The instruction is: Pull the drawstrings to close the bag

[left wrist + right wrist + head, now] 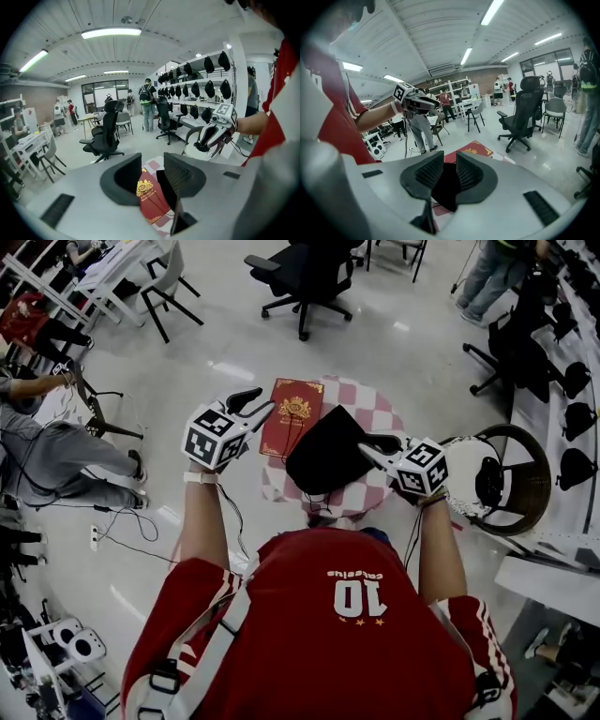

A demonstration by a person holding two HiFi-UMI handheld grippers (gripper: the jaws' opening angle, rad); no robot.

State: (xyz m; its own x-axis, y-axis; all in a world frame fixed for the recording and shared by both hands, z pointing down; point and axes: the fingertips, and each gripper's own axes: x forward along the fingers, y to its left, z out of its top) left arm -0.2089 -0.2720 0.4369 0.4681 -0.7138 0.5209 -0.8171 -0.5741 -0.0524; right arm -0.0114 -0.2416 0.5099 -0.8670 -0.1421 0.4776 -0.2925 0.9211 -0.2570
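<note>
Left claw [253, 406], right claw [377, 446], one bag [326, 454]

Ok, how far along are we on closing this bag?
Nothing looks done yet: the black bag lies flat on the checkered table beside the red book. Nothing is in hand: the left gripper is open above the book, the right gripper open at the bag's edge. Left: grasp the drawstrings and pull them.
</note>
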